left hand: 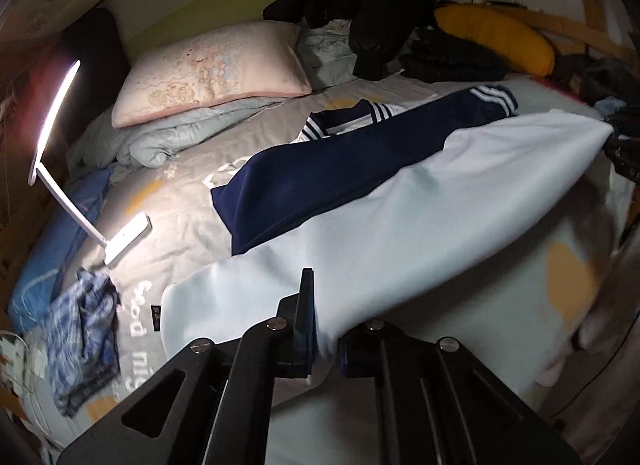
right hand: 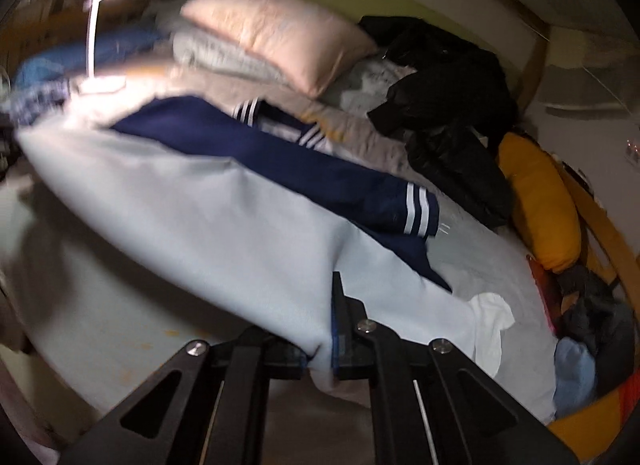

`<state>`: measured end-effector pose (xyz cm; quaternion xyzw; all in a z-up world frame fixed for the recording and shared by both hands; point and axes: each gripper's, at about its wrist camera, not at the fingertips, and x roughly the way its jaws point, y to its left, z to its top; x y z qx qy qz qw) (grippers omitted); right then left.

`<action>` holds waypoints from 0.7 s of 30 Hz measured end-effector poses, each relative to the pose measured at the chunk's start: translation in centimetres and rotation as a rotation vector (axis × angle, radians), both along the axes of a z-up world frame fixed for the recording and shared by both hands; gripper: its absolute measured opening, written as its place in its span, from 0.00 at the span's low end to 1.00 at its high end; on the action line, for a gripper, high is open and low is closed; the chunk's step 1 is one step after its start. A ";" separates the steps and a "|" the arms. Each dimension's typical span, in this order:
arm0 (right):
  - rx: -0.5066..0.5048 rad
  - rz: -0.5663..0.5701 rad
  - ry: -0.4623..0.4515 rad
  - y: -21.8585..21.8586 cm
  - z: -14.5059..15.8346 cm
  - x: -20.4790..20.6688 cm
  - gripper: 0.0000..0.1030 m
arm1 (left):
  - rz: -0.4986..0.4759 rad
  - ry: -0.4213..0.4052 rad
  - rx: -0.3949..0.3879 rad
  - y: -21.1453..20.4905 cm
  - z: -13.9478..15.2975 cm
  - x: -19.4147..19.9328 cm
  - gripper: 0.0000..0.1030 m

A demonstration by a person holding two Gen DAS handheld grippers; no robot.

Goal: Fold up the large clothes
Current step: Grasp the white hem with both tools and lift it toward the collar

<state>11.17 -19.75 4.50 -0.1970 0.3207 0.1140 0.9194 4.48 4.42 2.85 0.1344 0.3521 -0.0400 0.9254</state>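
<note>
Both claws clenched on the near hem of a white and navy garment, lifted off the bed.

The left gripper (left hand: 326,339) pinches 1 corner of the garment (left hand: 400,209) and the right gripper (right hand: 322,345) pinches the other, so the white cloth hangs taut between them above the bed sheet (left hand: 192,201). Its navy sleeves with white stripes lie further back on the bed. A pink pillow (left hand: 212,65) sits far left, black clothes (left hand: 360,1) far centre, a lit desk lamp (left hand: 56,117) at left.

We see a smooth, matt pale-blue and navy knit cloth garment (left hand: 400,201), a soft pink cotton-look pillow (left hand: 212,69), and matt black plastic tool (left hand: 326,349) arms.
</note>
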 end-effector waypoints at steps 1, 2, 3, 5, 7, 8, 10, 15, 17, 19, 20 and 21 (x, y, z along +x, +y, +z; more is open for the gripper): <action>0.017 0.002 0.010 -0.2 0.3 -0.2 0.06 | -0.006 0.009 -0.019 0.2 0.4 -0.3 0.09; 0.022 0.003 0.023 -0.3 0.5 -0.5 0.06 | -0.016 0.018 -0.034 0.4 0.9 -0.4 0.09; 0.019 0.005 0.035 -0.3 0.5 -0.3 0.06 | -0.022 0.021 -0.044 0.5 1.4 -0.2 0.09; 0.003 0.003 0.055 0.0 1.0 0.9 0.06 | -0.038 0.039 -0.036 0.2 2.4 1.3 0.09; -0.014 -0.003 0.054 0.5 1.5 2.6 0.06 | -0.056 0.052 0.015 -0.5 3.1 3.7 0.09; -0.031 -0.005 0.057 1.1 1.9 4.4 0.06 | -0.056 0.052 0.042 -0.6 3.6 5.4 0.09; -0.039 -0.015 0.065 1.7 2.3 7.1 0.06 | -0.029 0.054 0.064 -0.4 4.1 8.3 0.09; 0.013 -0.091 0.039 3.1 2.4 13.5 0.07 | 0.077 0.043 0.009 1.6 3.1 15.4 0.09; -0.021 -0.096 0.043 3.9 1.2 15.9 0.07 | 0.106 0.073 0.017 1.7 1.6 18.1 0.09; -0.018 -0.107 0.093 4.1 0.0 18.3 0.07 | 0.108 0.106 0.047 1.5 0.2 20.4 0.09; -0.007 -0.117 0.119 4.1 -0.5 19.3 0.07 | 0.112 0.114 0.055 1.5 -0.4 21.6 0.09; 0.006 -0.126 0.144 4.0 -1.0 20.3 0.07 | 0.119 0.126 0.053 1.7 -1.0 22.5 0.09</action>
